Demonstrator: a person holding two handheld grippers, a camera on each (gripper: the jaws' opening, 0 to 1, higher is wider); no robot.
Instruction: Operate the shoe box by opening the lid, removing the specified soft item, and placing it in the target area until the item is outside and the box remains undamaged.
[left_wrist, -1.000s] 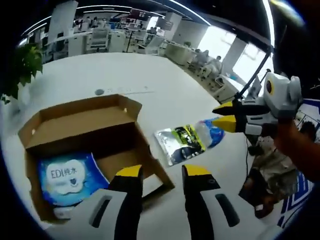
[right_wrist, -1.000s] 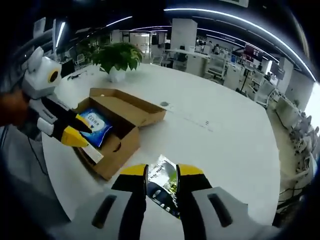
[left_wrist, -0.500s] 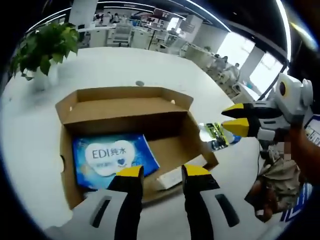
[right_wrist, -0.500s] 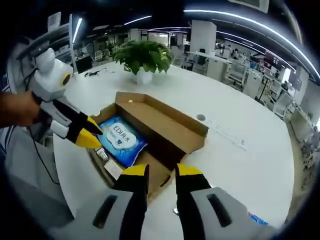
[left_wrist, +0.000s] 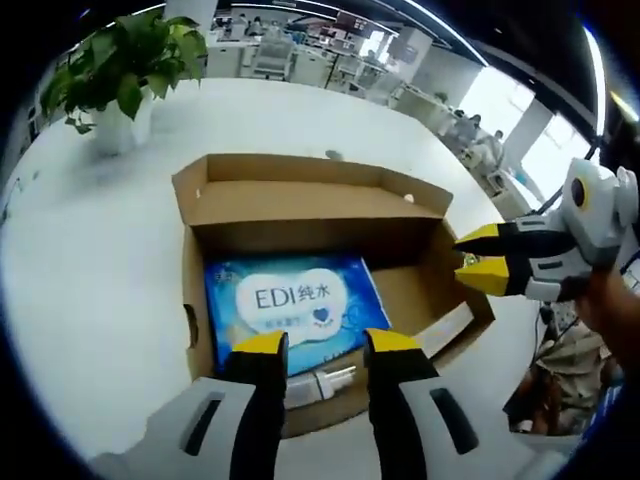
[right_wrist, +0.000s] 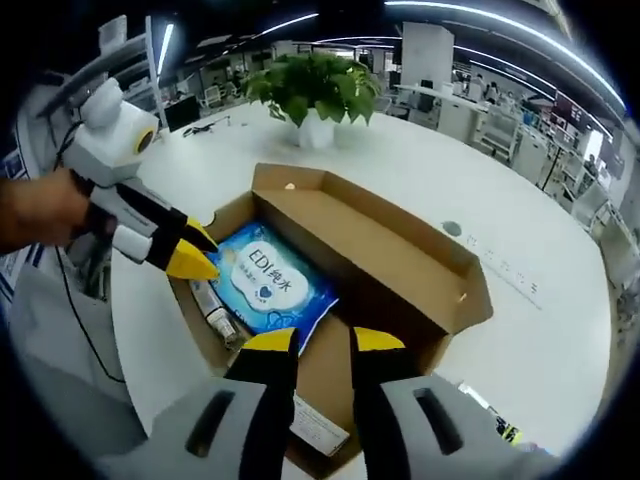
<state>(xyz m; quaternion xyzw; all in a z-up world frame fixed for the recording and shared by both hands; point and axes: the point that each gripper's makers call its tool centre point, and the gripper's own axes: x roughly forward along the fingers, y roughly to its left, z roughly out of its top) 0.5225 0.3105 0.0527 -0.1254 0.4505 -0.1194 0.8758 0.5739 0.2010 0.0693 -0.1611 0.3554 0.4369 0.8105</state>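
A cardboard shoe box (left_wrist: 300, 215) is sitting open on a round white table (left_wrist: 90, 290), its lid (left_wrist: 310, 190) folded back and standing up along the far side in the left gripper view. Inside it, a blue soft pack printed "EDI" (left_wrist: 295, 310), apparently wet wipes, is lying flat on the box floor, taking up most of the half nearer the left gripper (left_wrist: 317, 345). Just beside the pack's near edge, a small pale tube-like item (left_wrist: 320, 382) is lying against the box wall, and a white card or slip (right_wrist: 318, 432) is resting on the bare cardboard floor at the other end. The left gripper is hovering over the near wall of the box with its 2 yellow-tipped jaws parted and nothing between them. The right gripper (right_wrist: 310, 342) is hanging above the opposite end of the box, its 2 jaws likewise spread apart and holding nothing; in the left gripper view it is coming in from the right, held by a person's hand (left_wrist: 610, 310), its tips over the box's right-hand wall. A potted green plant (left_wrist: 120, 70) is standing on the table well beyond the box. A colourful packet (right_wrist: 505, 432) is lying on the table outside the box, only its edge visible.
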